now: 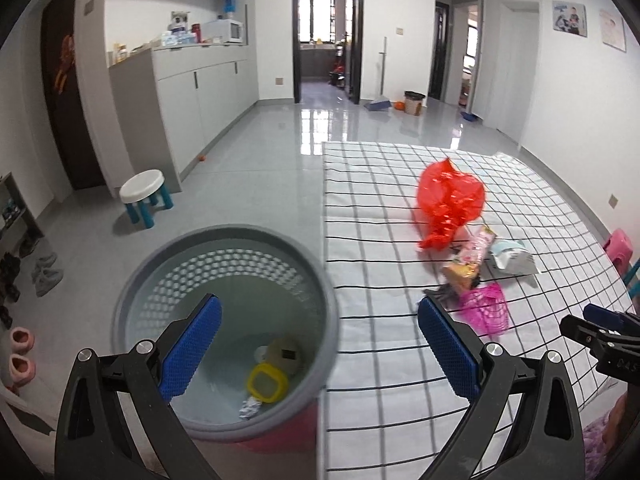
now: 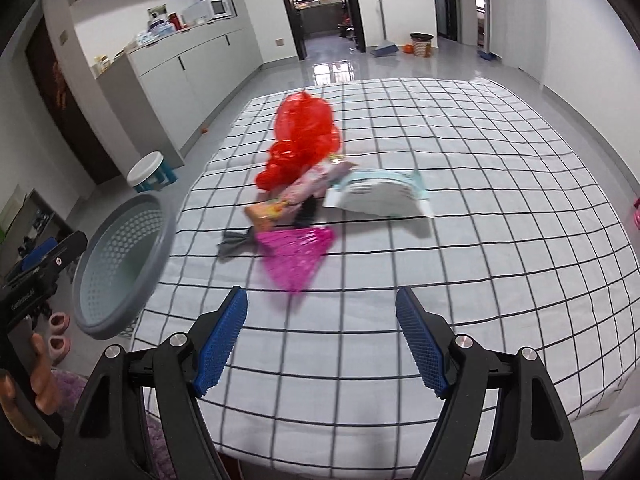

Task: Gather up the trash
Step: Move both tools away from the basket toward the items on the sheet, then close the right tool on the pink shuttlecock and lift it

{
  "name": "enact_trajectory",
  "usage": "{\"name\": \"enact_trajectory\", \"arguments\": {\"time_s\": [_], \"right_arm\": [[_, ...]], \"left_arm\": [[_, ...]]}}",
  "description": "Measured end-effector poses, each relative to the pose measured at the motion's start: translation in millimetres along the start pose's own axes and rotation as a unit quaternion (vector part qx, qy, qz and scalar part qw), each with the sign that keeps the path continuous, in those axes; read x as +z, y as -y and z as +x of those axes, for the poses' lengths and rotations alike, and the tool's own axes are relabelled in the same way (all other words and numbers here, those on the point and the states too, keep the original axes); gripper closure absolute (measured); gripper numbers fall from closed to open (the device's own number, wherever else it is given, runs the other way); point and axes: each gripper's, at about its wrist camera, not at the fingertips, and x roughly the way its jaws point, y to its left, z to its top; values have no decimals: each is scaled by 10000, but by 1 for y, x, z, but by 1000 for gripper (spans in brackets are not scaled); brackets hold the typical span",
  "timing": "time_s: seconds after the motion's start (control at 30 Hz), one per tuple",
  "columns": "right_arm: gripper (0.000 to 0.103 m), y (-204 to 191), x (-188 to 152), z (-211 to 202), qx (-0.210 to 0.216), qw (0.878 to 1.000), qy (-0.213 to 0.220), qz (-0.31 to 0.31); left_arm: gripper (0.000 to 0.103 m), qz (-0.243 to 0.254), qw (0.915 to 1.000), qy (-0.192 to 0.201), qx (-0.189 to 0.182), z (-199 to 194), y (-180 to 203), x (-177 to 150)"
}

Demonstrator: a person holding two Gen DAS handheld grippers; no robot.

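Much of the small black and grey scrap (image 2: 236, 242) lies under the other litter, so what it is cannot be told, and the printing on the pale blue-and-white packet (image 2: 380, 196) is too blurred to read. The trash sits in one loose heap near the middle of the checked sheet (image 2: 480, 280): a crumpled red plastic bag (image 2: 304, 136) at the far end, a pink wrapper (image 2: 316, 184) and an orange snack pack (image 2: 266, 212) touching it, and a magenta net bag (image 2: 298, 256) nearest the right gripper (image 2: 322, 344), whose jaws stand wide apart with nothing between them. The left gripper (image 1: 320, 360) is likewise spread open and empty, above the grey perforated bin (image 1: 228, 328), which stands just beside the sheet's edge and holds a yellow ring (image 1: 266, 386), a foil ball (image 1: 250, 406) and a round lid. Beyond lie glossy grey floor tiles (image 1: 280, 152), a white stool (image 1: 144, 194) and grey cabinets (image 1: 200, 92).
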Motion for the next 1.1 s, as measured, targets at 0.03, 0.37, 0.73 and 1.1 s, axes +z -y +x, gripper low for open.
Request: {"name": "enact_trajectory", "arguments": {"time_s": [0.03, 0.37, 0.73, 1.1], "right_arm": [[30, 4, 1, 2, 12, 10000, -15, 19], [30, 1, 11, 33, 254, 9992, -276, -136], [30, -19, 23, 85, 506, 9963, -624, -299], [29, -31, 21, 113, 339, 9963, -730, -301]], "left_arm": [[6, 21, 10000, -16, -18, 2, 5, 0], [6, 91, 9999, -99, -87, 30, 34, 17], [6, 259, 9996, -46, 26, 57, 55, 39], [6, 237, 9995, -202, 39, 76, 47, 31]]}}
